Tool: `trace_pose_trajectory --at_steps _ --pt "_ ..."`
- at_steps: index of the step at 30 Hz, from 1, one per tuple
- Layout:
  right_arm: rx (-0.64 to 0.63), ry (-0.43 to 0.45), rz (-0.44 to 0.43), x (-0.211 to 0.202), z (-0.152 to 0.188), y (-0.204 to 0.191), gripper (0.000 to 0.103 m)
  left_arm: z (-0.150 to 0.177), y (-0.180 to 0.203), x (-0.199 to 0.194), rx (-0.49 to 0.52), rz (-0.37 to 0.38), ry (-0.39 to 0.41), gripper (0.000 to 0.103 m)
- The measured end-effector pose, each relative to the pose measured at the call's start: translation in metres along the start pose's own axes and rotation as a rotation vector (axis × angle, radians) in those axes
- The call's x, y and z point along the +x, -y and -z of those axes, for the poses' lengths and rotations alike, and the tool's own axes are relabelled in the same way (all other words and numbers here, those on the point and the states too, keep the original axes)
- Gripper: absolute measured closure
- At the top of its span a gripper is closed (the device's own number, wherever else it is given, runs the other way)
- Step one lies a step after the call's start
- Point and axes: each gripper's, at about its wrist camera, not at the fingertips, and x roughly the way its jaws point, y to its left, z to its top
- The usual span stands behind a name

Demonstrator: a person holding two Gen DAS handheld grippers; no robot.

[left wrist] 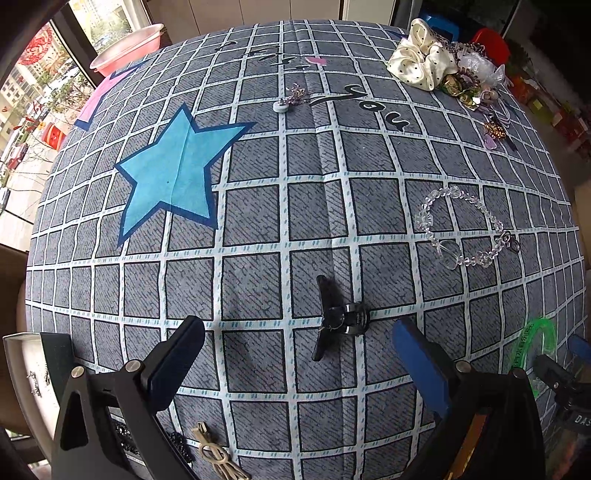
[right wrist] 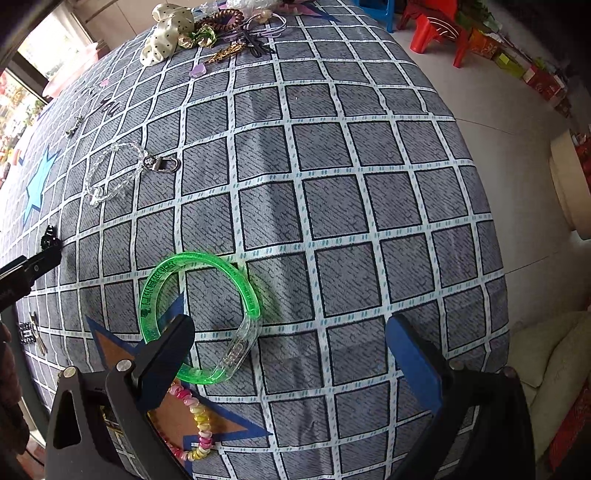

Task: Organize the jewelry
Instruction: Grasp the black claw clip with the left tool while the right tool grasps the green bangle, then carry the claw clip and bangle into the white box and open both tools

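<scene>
My left gripper [left wrist: 297, 338] is open just above the checked cloth, and a small black hair clip [left wrist: 334, 317] lies between its fingertips, untouched. A clear bead bracelet [left wrist: 461, 225] lies farther right; it shows again as the clear bead bracelet [right wrist: 110, 173] with a metal clasp. My right gripper [right wrist: 290, 338] is open too. A green translucent bangle [right wrist: 199, 317] lies flat by its left finger [right wrist: 166, 354], which covers part of the ring. A pastel bead bracelet [right wrist: 195, 424] lies close below. The bangle's edge [left wrist: 535, 343] peeks in at the left wrist view's right.
A heap of scrunchies, beads and clips [left wrist: 439, 66] sits at the table's far side, with a small ring and charm [left wrist: 286, 101] mid-table. A white box [left wrist: 29, 373] stands at the left edge. A key and dark beads [left wrist: 210, 450] lie near me. Red stools [right wrist: 439, 26] stand beyond the table.
</scene>
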Motion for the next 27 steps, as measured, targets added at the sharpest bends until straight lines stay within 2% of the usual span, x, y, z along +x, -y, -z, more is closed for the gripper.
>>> trace_pose_trajectory --at_steps 2,3,6,8,12,14,16,19,21,23,24,25,26,27 --pt "-0.018 0.002 0.003 0.008 -0.007 -0.002 0.0 -0.003 0.0 0.003 0.0 0.008 -0.001 0.0" --pt "-0.027 0.003 0.006 0.012 -0.009 -0.004 0.0 -0.004 0.0 0.005 0.0 0.008 -0.004 0.005" --pt "-0.057 0.008 0.015 0.021 -0.016 -0.012 0.001 -0.009 0.003 0.006 0.007 0.017 0.002 0.008" --pt "-0.079 0.021 0.025 0.024 -0.02 -0.018 0.003 -0.012 0.01 0.006 0.019 0.02 0.013 0.015" --pt "-0.129 0.046 0.025 0.024 -0.025 -0.035 0.015 -0.014 0.025 0.002 0.046 0.027 0.023 0.027" --pt "-0.147 0.052 0.022 0.028 -0.03 -0.044 0.02 -0.016 0.031 0.0 0.056 0.031 0.027 0.039" --pt "-0.16 0.055 0.02 0.029 -0.033 -0.05 0.028 -0.016 0.039 -0.003 0.07 0.035 0.027 0.047" --pt "-0.17 0.056 0.019 0.029 -0.036 -0.048 0.035 -0.015 0.045 -0.008 0.087 0.043 0.033 0.067" --pt "-0.173 0.056 0.019 0.028 -0.034 -0.056 0.039 -0.014 0.047 -0.013 0.079 0.072 0.036 0.071" --pt "-0.177 0.061 0.019 0.029 -0.035 -0.055 0.046 -0.009 0.047 -0.021 0.069 0.097 0.044 0.071" --pt "-0.177 0.066 0.018 0.023 -0.028 -0.059 0.056 -0.008 0.046 -0.024 0.068 0.105 0.048 0.071" --pt "-0.18 0.07 0.018 0.023 -0.029 -0.059 0.07 -0.005 0.044 -0.028 0.068 0.113 0.054 0.071" --pt "-0.18 0.072 0.017 0.022 -0.029 -0.059 0.078 -0.004 0.043 -0.031 0.067 0.117 0.059 0.071" --pt "-0.175 0.071 0.013 0.009 -0.018 -0.065 0.091 -0.001 0.041 -0.035 0.066 0.12 0.065 0.071"
